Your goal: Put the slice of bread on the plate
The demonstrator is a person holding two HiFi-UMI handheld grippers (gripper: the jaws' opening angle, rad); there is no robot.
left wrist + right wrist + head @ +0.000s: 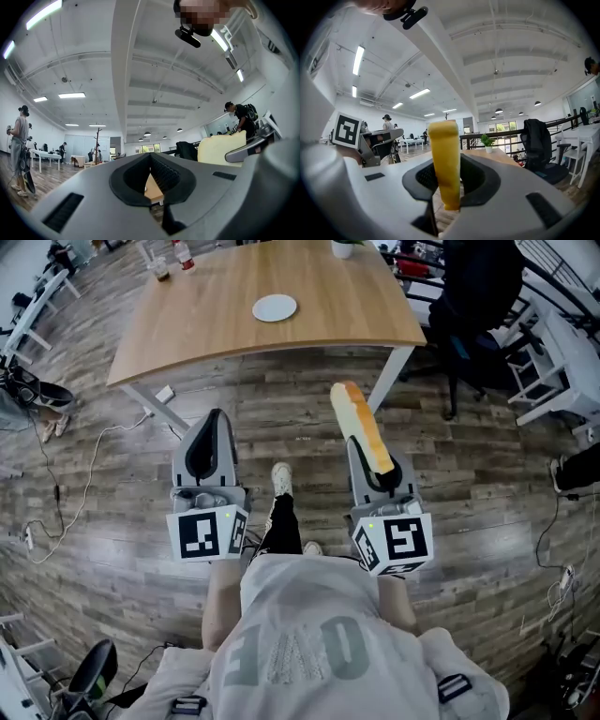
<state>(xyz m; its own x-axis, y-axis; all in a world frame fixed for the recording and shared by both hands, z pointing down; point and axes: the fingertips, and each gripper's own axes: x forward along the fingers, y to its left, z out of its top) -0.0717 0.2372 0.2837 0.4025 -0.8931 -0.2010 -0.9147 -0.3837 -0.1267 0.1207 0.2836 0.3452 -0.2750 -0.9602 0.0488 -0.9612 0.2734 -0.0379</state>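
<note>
thick bread slice, yellow-brown crust

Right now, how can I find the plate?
Find the big wooden table ahead. Near its middle lies the plate. It is the only flat, round, white thing there; the bottles and the plant pot stand up at the far edge.

Upright bread slice, round white plate
</note>
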